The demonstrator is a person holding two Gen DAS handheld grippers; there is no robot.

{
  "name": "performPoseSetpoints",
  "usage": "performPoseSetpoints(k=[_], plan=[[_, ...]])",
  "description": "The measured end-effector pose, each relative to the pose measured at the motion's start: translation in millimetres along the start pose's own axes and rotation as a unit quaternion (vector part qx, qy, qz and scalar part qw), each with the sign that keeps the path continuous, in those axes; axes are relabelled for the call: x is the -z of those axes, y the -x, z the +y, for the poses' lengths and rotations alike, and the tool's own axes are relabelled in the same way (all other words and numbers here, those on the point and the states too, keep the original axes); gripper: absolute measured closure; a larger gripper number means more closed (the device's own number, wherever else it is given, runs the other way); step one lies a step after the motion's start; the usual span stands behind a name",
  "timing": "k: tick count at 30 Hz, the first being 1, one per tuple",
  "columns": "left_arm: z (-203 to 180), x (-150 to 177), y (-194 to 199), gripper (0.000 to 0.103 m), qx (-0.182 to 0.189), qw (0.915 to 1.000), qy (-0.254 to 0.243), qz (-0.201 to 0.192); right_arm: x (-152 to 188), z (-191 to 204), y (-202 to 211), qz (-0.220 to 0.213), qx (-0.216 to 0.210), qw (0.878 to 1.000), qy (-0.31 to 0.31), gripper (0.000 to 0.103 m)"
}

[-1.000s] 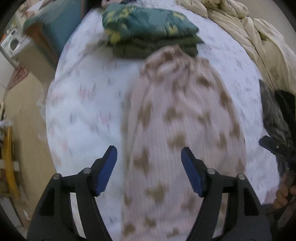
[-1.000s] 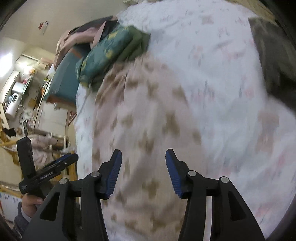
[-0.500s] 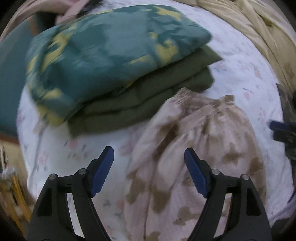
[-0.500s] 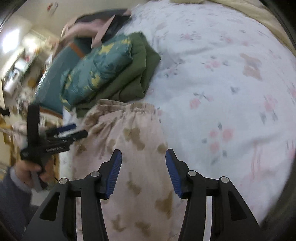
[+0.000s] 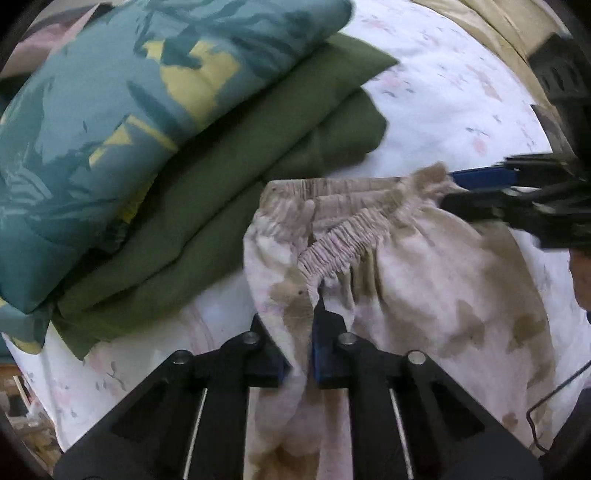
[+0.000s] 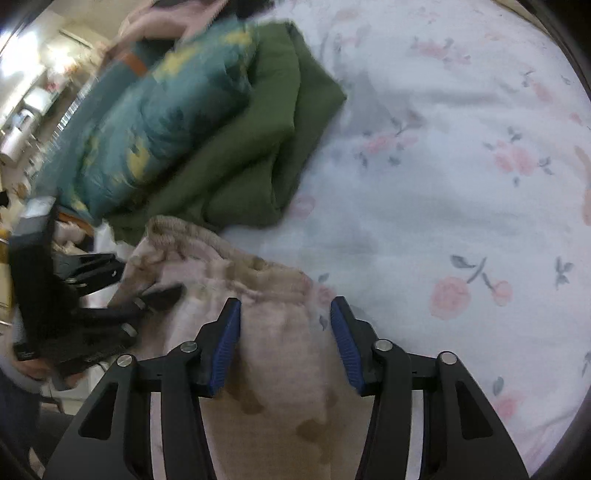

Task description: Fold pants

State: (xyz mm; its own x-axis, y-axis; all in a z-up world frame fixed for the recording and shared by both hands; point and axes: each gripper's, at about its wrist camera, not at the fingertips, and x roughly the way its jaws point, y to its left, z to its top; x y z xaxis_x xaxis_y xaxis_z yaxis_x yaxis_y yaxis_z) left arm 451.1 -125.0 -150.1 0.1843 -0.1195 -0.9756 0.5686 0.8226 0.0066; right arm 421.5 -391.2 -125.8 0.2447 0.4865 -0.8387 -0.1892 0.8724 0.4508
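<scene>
The pants (image 5: 424, 280) are pale pink with brown blotches and lie on a floral bed sheet, waistband at the far end. My left gripper (image 5: 297, 347) is shut on the left side of the pants' waist, with cloth pinched between its pads. My right gripper (image 6: 286, 343) is open, its jaws either side of the right end of the waistband (image 6: 258, 280), over the pants (image 6: 280, 406). The right gripper also shows in the left wrist view (image 5: 480, 188), at the waistband's right corner. The left gripper shows at the left of the right wrist view (image 6: 147, 299).
A stack of folded clothes lies just beyond the waistband: a teal and yellow patterned piece (image 5: 122, 110) on dark green ones (image 5: 236, 206), also seen in the right wrist view (image 6: 229, 147). The white floral sheet (image 6: 443, 184) spreads to the right. Beige bedding (image 5: 491, 33) lies far right.
Both grippers moved forward along the pants to the waistband. The left gripper went from open to shut on the waist cloth. The right gripper stayed open.
</scene>
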Motion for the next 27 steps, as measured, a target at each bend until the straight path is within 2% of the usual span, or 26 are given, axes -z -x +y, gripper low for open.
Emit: performPoseSetpoints(k=[1,2,6,8,9,14,16,18,23,25,27], plan=[[-2.1,0.8,4.2,0.098,0.0,1.0,-0.007,-0.006,0.8,6.7,4.5,-0.008,0.009,1.0,0.021,0.09],[-2.4,2.0,10.4,0.099,0.006,0.9999,-0.007,-0.014,1.6,12.5,10.7,-0.019,0.013,0.999,0.037,0.091],[5.2,2.0,47.7,0.099,0.014,0.998,-0.007,-0.061,5.7,32.4,51.3,-0.07,0.013,0.994,0.078,0.092],[4.0,9.6,69.9,0.098,0.02,0.9951,-0.016,-0.096,10.6,39.8,63.8,-0.075,0.023,0.993,0.092,0.092],[0.2,15.8,79.2,0.098,0.01,0.993,-0.033,-0.113,14.5,45.5,72.1,-0.077,0.028,0.991,0.105,0.092],[-4.0,48.2,107.9,0.098,0.015,0.9873,-0.051,-0.15,42.7,57.5,105.8,-0.089,0.031,0.987,0.13,0.092],[-15.9,65.2,123.4,0.098,0.008,0.984,-0.072,-0.163,55.4,64.9,117.5,-0.095,0.036,0.986,0.132,0.092],[-36.6,81.2,137.2,0.098,-0.001,0.9795,-0.098,-0.176,71.0,75.9,130.0,-0.099,0.041,0.984,0.141,0.092],[-64.1,128.2,171.4,0.099,-0.001,0.9704,-0.128,-0.205,125.3,103.2,159.7,-0.11,0.048,0.982,0.143,0.095],[-74.8,157.2,189.6,0.099,0.008,0.9661,-0.132,-0.222,149.9,112.3,168.7,-0.114,0.052,0.982,0.139,0.096],[-87.8,187.0,203.6,0.099,0.0,0.9622,-0.147,-0.229,181.7,122.7,175.7,-0.113,0.053,0.983,0.133,0.097]])
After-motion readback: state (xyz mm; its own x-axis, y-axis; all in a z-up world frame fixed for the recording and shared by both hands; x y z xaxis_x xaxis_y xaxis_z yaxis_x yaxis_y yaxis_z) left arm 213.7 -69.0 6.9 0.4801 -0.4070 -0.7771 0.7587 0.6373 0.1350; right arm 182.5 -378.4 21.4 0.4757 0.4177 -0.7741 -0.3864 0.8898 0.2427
